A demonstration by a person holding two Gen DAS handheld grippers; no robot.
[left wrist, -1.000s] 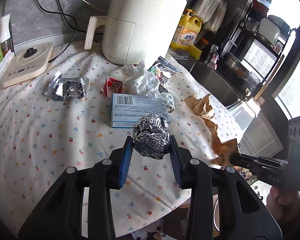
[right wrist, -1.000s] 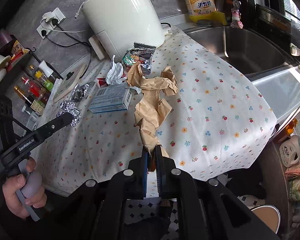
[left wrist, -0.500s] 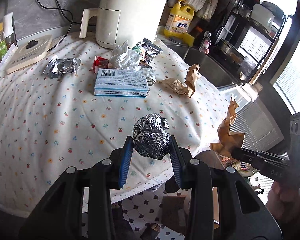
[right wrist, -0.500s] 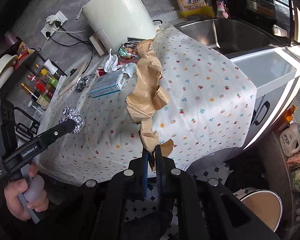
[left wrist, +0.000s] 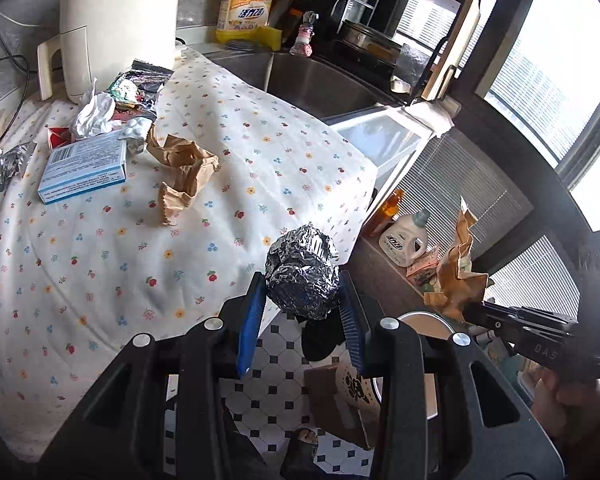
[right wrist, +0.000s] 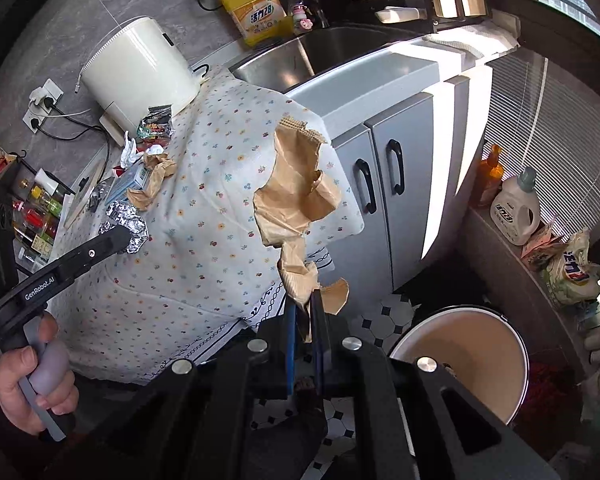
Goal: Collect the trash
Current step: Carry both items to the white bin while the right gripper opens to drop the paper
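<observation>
My left gripper (left wrist: 302,294) is shut on a crumpled foil ball (left wrist: 302,274), held past the edge of the flowered tablecloth (left wrist: 100,264) over the tiled floor. My right gripper (right wrist: 305,300) is shut on a long torn piece of brown paper (right wrist: 296,200) that stands up from its jaws. A white round bin (right wrist: 460,360) stands on the floor just to the right of it. On the table lie another brown paper scrap (left wrist: 184,168), a blue box (left wrist: 84,166), a white tissue (left wrist: 94,114), a foil wrapper (left wrist: 6,164) and snack wrappers (left wrist: 136,88).
A white appliance (left wrist: 116,20) stands at the table's back, and a steel sink (left wrist: 320,84) and a yellow detergent bottle (left wrist: 246,4) are beside it. Grey cabinet doors (right wrist: 380,184) are under the sink. A white bottle (left wrist: 404,238) and bags sit on a low ledge by the window.
Both grippers have swung away from the tabletop, past its edge and out over the floor beside the bin. Each keeps the same thing in its jaws.
</observation>
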